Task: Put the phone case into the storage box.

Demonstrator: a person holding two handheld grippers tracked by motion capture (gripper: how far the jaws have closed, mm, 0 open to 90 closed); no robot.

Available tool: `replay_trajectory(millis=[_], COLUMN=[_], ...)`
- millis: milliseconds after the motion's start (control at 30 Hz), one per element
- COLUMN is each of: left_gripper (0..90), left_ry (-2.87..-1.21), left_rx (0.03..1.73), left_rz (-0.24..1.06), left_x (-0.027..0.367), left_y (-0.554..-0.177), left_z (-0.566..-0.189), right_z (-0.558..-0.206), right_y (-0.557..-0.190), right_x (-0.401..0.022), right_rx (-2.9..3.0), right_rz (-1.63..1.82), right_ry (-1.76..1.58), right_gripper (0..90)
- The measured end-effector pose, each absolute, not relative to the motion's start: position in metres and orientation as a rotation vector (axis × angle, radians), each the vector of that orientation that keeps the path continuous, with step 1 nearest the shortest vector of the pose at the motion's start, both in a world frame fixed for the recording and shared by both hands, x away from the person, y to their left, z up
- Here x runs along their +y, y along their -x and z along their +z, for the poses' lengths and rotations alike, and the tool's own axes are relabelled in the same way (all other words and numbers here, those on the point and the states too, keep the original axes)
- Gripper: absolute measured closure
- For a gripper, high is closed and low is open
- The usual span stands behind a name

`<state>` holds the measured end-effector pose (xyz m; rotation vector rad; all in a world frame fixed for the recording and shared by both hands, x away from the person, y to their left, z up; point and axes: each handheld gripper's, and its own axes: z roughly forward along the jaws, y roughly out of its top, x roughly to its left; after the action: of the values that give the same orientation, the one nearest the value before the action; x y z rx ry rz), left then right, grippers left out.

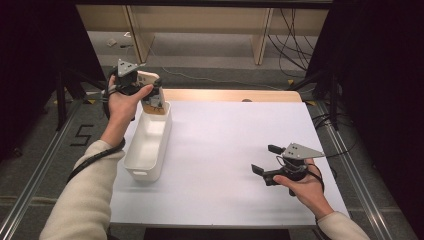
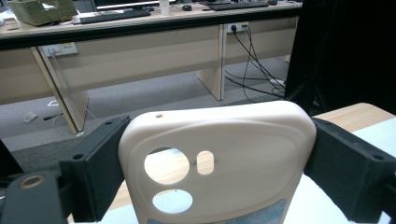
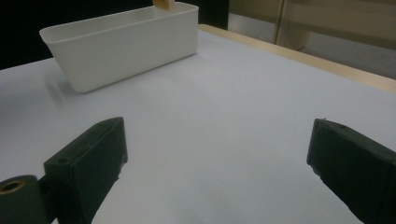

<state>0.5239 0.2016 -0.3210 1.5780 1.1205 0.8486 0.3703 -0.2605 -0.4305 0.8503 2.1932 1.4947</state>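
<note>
phone case (image 2: pixel 219 158) is clamped across its width in my left gripper (image 1: pixel 150 92), hanging upright right over the far end of the white bin (image 1: pixel 148 145); right gripper (image 1: pixel 265 160) sits released on the worktop (image 1: pixel 225 150).

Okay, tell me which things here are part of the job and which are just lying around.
Part of the job:
phone case, clamped in the left gripper
white bin below it

Lying about:
right gripper, open above the table
cables on the floor
desks behind
</note>
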Motion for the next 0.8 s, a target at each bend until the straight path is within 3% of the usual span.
replay_trajectory(millis=[800], left_gripper=[10.9], left_ry=[-1.599], left_rx=[1.139], left_rz=[0.851], left_x=[0.198], left_y=[-0.536], left_z=[-0.325], right_z=[-0.430], right_y=[-0.371], right_x=[-0.261], right_rx=[2.193], right_rz=[1.494], right_ry=[-0.851], right_gripper=[5.8])
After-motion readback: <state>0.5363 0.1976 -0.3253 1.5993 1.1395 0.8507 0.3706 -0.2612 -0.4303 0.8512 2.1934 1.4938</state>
